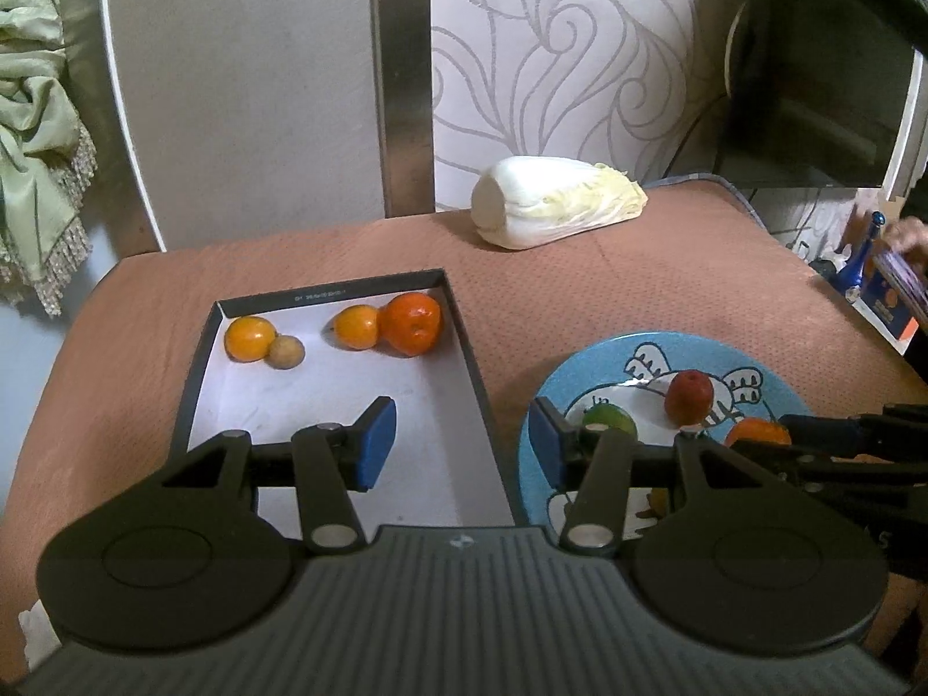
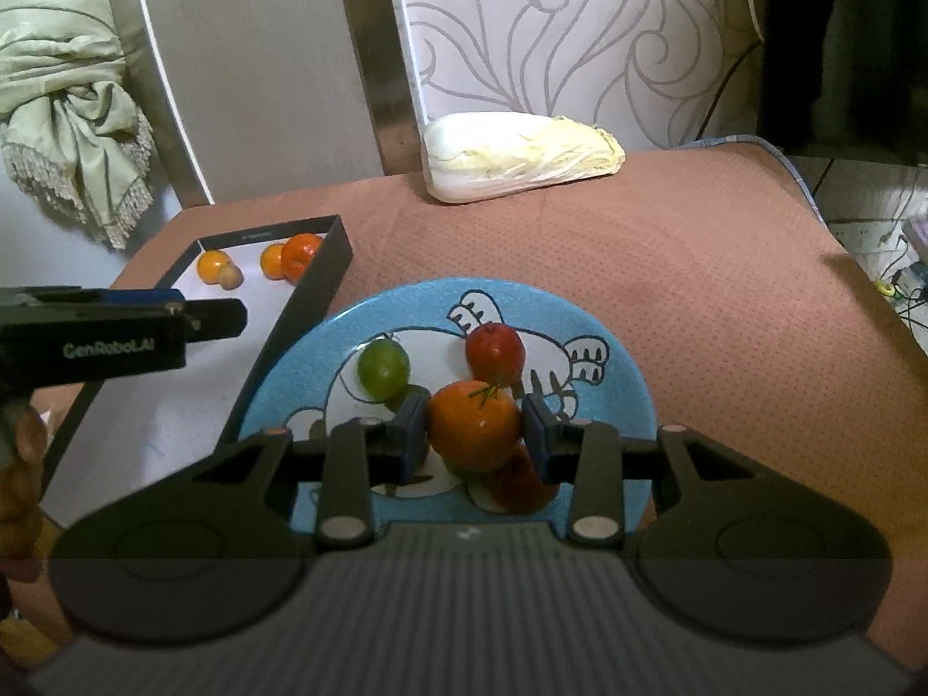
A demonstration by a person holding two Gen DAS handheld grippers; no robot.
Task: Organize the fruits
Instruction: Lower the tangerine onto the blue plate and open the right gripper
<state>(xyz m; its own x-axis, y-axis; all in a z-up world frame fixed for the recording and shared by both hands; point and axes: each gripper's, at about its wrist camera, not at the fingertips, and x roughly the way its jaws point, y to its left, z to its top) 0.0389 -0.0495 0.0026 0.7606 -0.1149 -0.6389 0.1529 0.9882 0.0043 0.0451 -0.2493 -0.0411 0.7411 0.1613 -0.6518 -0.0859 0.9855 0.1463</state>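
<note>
A black-walled box (image 1: 464,313) with a white floor holds two yellow-orange fruits (image 1: 248,338), a small brown one (image 1: 285,351) and an orange tangerine (image 1: 410,323). To its right a blue cartoon plate (image 2: 615,406) carries a green fruit (image 2: 381,370), a red fruit (image 2: 495,352) and another red one (image 2: 519,484) low down. My right gripper (image 2: 475,429) is shut on an orange fruit (image 2: 472,426) just above the plate. My left gripper (image 1: 464,443) is open and holds nothing. It hovers over the box's right wall, between box and plate.
A napa cabbage (image 1: 557,200) lies at the back of the brownish-pink cloth-covered table (image 1: 638,290). Green fringed curtain cloth (image 1: 35,145) hangs at left. A dark screen (image 1: 812,87) stands at the right, with a blue bottle (image 1: 864,258) and a person's hand (image 1: 910,232) beyond the table's edge.
</note>
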